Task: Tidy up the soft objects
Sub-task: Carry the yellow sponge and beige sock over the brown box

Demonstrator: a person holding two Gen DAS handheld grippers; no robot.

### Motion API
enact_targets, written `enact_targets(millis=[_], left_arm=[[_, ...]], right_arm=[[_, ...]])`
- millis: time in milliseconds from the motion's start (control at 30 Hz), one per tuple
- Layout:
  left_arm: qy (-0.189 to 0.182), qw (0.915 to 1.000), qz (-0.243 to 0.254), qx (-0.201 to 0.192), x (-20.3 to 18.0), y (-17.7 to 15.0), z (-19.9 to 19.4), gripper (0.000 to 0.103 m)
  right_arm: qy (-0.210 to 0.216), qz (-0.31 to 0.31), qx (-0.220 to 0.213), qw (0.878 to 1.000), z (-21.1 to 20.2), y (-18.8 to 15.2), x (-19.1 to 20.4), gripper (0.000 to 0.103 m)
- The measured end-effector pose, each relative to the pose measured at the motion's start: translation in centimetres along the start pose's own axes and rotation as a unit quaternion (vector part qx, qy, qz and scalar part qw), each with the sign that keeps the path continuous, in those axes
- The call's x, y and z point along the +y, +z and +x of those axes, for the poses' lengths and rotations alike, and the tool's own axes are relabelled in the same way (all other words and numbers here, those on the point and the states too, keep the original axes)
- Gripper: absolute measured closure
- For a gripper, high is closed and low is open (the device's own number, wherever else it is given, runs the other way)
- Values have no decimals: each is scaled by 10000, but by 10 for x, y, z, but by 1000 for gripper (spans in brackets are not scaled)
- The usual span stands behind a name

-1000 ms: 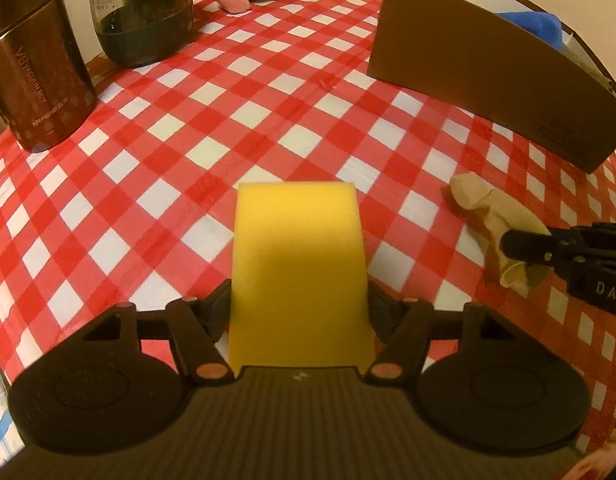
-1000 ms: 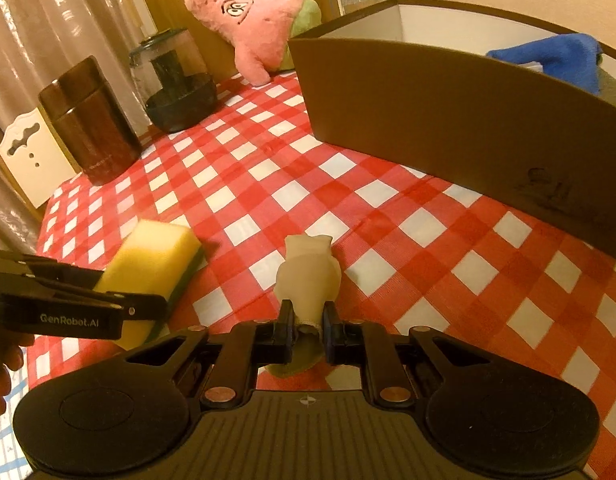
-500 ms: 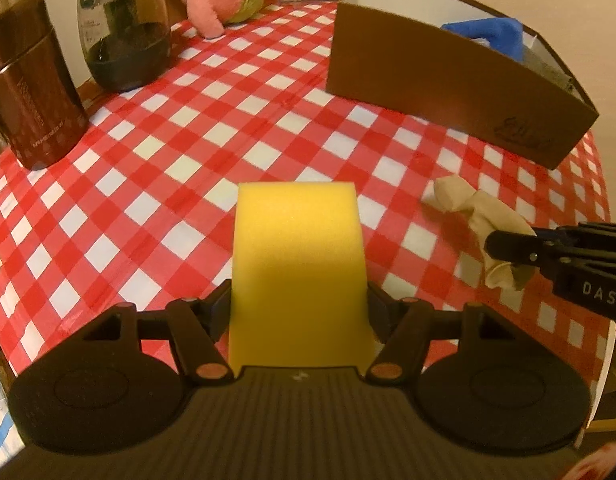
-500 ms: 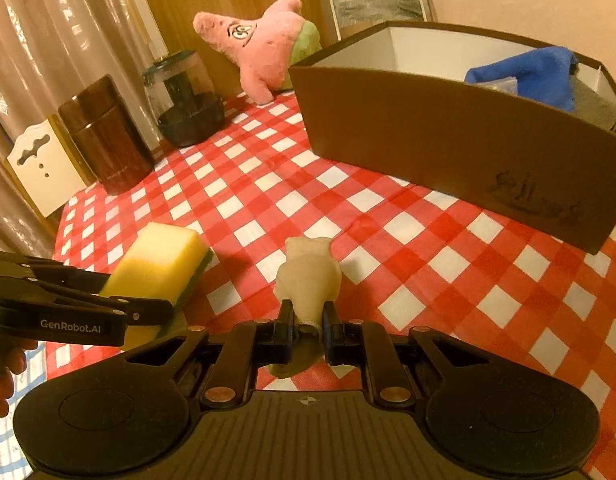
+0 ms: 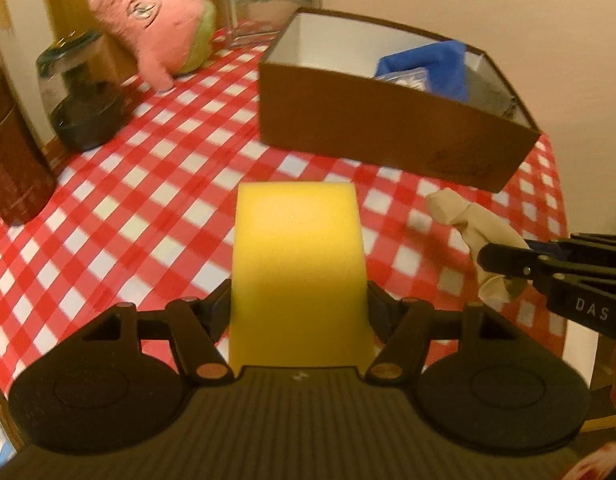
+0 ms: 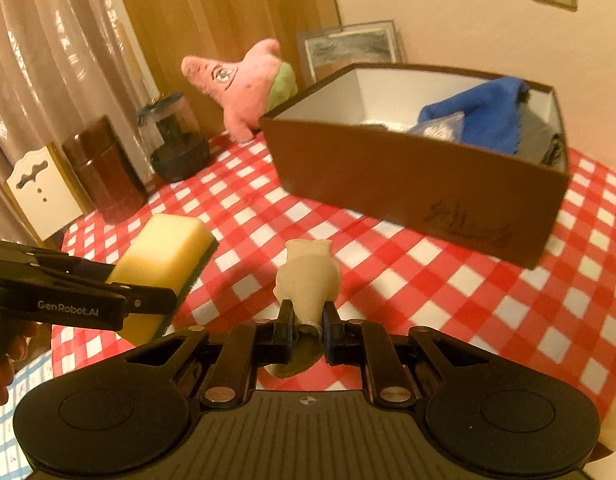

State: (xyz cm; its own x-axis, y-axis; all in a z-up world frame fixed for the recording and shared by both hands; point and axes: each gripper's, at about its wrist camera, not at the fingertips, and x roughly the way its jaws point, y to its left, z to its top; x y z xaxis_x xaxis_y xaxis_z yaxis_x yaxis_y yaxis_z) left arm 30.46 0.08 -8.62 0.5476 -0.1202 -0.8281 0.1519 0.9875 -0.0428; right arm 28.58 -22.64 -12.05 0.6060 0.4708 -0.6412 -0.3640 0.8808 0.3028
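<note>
Black left tool (image 5: pixel 298 304) "GenRobot.AI": grips sponge (image 5: pixel 298 272) | right tool (image 6: pixel 308 322) "DAS": pinches sock (image 6: pixel 308 280)

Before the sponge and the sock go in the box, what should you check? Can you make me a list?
1. Sponge clamped in the left hand-held gripper: ok.
2. Sock pinched in the right hand-held gripper: ok.
3. Both lifted off the tablecloth: ok.
4. Box open on top: ok.
5. Free space in the box beside the blue cloth: ok, the left part looks bare.
6. Sock grip firm enough for the carry: cannot tell.
</note>
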Motion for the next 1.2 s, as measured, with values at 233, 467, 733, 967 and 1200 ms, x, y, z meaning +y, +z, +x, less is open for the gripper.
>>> enact_targets(millis=[233,467,733,967,1200], left_arm=[[-149,9995,159,-211,-24,24,-6,37],[-197,9985,331,-385,-37,54,-8,37],[-194,9959,576,-664,-46,113,3,37],[-144,9942,735,-771,-47,171,34,37],[-18,9937,928,-626,-48,209,80,37]], right_arm=[[-57,46,-263,9996,-26,14,-18,89],[-54,14,-513,9987,-37,39,-32,89],[18,57,-794,9968,-27,86,-47,89],[19,105,-978,9952,2,131,-68,89],[24,214,-930,9954,42,162,-90,89]])
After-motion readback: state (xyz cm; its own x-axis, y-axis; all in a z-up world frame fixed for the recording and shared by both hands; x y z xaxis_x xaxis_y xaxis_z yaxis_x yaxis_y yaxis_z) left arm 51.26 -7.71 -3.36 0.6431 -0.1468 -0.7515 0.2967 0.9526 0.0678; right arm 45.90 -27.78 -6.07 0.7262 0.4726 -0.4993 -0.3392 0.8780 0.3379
